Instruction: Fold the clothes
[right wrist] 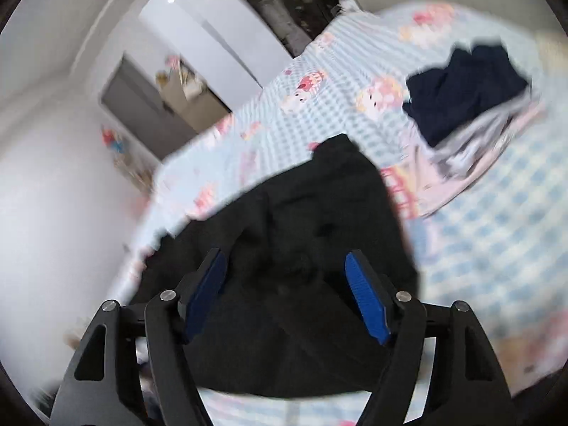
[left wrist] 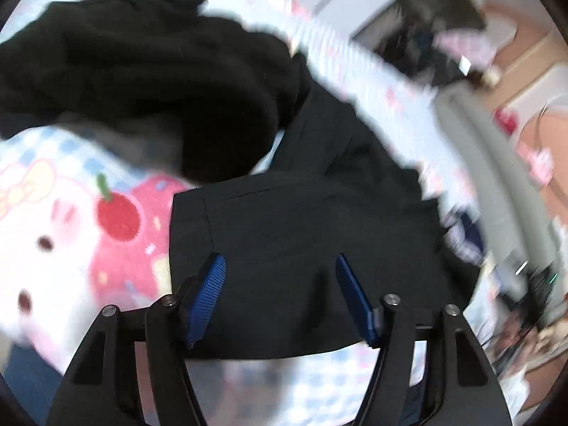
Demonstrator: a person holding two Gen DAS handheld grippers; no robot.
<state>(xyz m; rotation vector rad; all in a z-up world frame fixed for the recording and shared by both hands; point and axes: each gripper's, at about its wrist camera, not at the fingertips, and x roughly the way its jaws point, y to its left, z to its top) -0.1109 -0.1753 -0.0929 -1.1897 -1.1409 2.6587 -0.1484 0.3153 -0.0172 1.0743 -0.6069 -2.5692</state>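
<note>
Garments lie on a bed w/ a pale blue-and-white checked cartoon-print sheet [left wrist: 53,163]. Left wrist view: a smooth black flat-laid garment w/ straight stitched edges [left wrist: 301,248] sits dead centre, running up toward 1 o'clock; a fluffier black bunched garment [left wrist: 142,81] is heaped at 10–11 o'clock, overlapping its upper end. Left hand-held gripper [left wrist: 280,298] hangs over the smooth piece, blue ribbed pads spread wide, nothing between them. Whether the pads touch the cloth can't be told; frame is blurred.

Right wrist view: a black crumpled garment [right wrist: 312,248] fills centre to 6 o'clock, near the bed's edge. Right hand-held gripper [right wrist: 287,294] is over it, also spread, pinching nothing. At 1–2 o'clock, well apart, a navy rumpled garment [right wrist: 465,96] lies on a pale grey-pink cloth [right wrist: 472,163]; looks like a separate pile, sorted or waiting, can't say which.

Judgement: smooth piece's straight edges fit either a fold just laid or a spread-out garment awaiting one; both grippers being parted fits a release as well as an approach.

Writing/brands: none legible. Sheet shows only cartoon print, a white cat-like face w/ a red apple [left wrist: 117,216]; no tags visible on clothes.
</note>
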